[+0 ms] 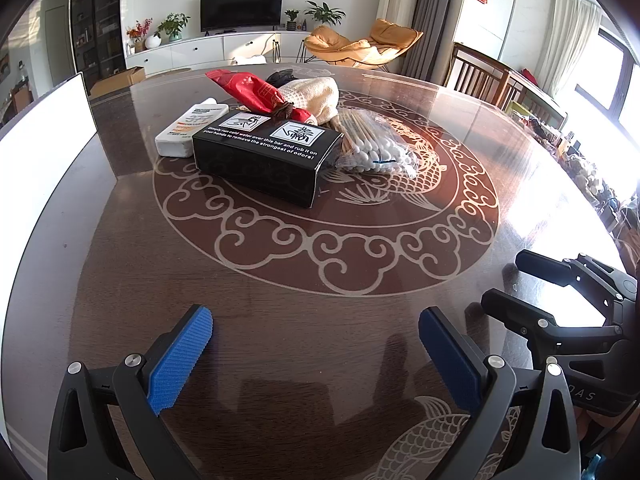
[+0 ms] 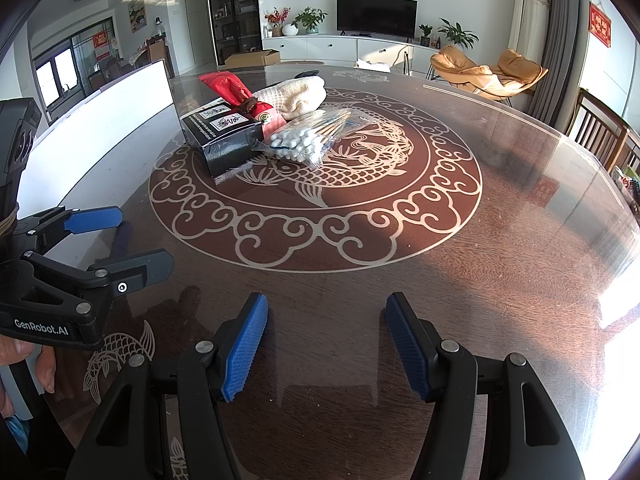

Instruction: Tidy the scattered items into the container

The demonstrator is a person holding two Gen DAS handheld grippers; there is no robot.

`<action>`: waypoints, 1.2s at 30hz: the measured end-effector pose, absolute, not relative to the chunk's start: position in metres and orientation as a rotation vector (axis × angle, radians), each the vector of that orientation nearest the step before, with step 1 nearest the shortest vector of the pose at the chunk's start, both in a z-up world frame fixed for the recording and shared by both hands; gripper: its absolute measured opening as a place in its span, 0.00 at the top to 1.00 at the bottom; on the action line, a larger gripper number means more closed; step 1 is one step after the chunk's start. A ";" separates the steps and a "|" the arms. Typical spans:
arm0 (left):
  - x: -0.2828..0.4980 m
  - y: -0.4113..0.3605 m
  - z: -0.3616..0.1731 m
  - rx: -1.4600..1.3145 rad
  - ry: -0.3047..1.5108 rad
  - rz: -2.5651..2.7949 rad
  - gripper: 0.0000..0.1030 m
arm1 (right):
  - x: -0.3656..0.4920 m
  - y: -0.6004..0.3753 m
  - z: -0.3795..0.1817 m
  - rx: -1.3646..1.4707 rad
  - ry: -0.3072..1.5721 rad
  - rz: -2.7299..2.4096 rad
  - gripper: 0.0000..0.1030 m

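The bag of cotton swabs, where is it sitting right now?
The bag of cotton swabs lies on the round table, at the right end of the pile, against the black box and in front of the cream cloth.

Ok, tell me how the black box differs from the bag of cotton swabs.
The black box is rigid, opaque and printed with white text; the bag of cotton swabs is soft, clear plastic showing its contents. The box stands taller with flat faces; the bag lies low and crumpled. Both rest side by side on the table, untouched by either gripper.
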State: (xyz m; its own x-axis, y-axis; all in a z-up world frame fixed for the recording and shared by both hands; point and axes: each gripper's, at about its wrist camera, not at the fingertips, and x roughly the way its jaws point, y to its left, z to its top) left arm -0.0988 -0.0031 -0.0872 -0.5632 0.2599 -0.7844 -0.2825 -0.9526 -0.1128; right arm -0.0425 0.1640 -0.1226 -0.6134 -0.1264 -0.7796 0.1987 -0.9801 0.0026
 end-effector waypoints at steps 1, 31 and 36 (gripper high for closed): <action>-0.099 -0.003 -0.087 -1.266 0.037 2.535 0.00 | -0.042 0.164 -0.123 1.279 0.125 -2.667 0.39; -0.094 -0.022 -0.091 -1.342 0.155 2.604 0.00 | -0.133 0.155 -0.085 1.242 0.000 -2.627 0.39; -0.094 -0.022 -0.091 -1.341 0.155 2.604 0.00 | -0.218 0.136 -0.088 1.395 -0.047 -2.635 0.39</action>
State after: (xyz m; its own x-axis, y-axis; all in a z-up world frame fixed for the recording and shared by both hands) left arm -0.0937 -0.0220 -0.0908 -0.5646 0.1361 -0.8141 -0.2315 -0.9728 -0.0021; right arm -0.2181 0.1362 -0.0879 -0.5521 -0.1555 -0.8191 0.1260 -0.9867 0.1024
